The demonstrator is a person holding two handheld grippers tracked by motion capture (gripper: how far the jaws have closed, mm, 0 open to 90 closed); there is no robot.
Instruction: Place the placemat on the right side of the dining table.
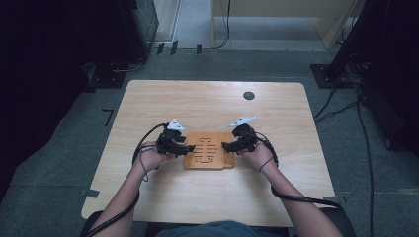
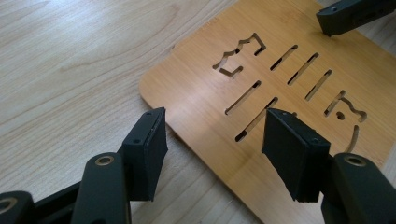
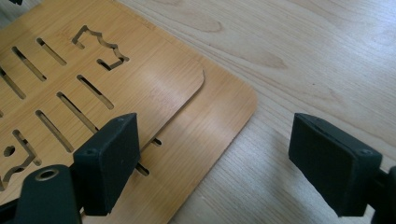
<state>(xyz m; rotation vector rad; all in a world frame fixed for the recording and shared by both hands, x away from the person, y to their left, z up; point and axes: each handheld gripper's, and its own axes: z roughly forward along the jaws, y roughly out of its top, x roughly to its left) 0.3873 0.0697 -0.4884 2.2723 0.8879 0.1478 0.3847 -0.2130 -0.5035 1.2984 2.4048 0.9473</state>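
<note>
Dim dark surroundings, evenly lit table (image 1: 212, 98), soft overhead glare on wood, slightly blurry close-ups

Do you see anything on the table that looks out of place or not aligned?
Yes. In the right gripper view two wooden boards lie stacked, and the top board is shifted off the bottom board, so a strip of the lower one shows along one side and corner. Both grippers, left and right, stand open beside them. Nothing looks spilled or broken.

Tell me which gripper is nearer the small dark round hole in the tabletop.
Right. The right gripper sits at the slotted wooden board's right edge, below and slightly left of the hole; the left gripper is at the board's left edge, farther away.
</note>
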